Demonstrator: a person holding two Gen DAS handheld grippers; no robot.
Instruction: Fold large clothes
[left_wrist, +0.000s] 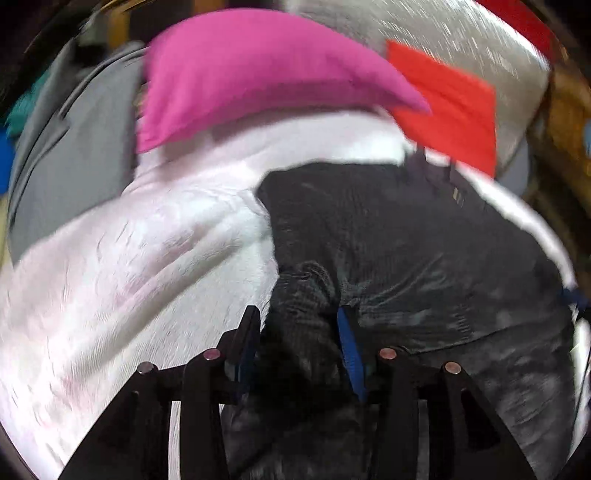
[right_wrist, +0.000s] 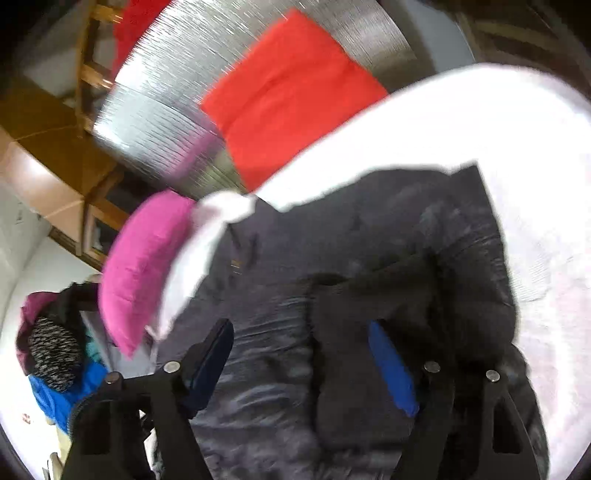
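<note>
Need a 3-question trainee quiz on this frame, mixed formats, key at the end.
1. True or false: the dark garment lies on a white sheet.
2. Which folded item lies on the silver mat beyond the sheet? A) a red cloth B) a green towel C) a yellow shirt
3. Fill in: in both wrist views the left tongs and the right tongs stand ____ over the dark garment, with dark fabric between the blue fingers.

Key: 1 true; 2 A, the red cloth; 3 open. Motion blur hides whether any fabric is actually gripped. The pink pillow is not part of the fold.
</note>
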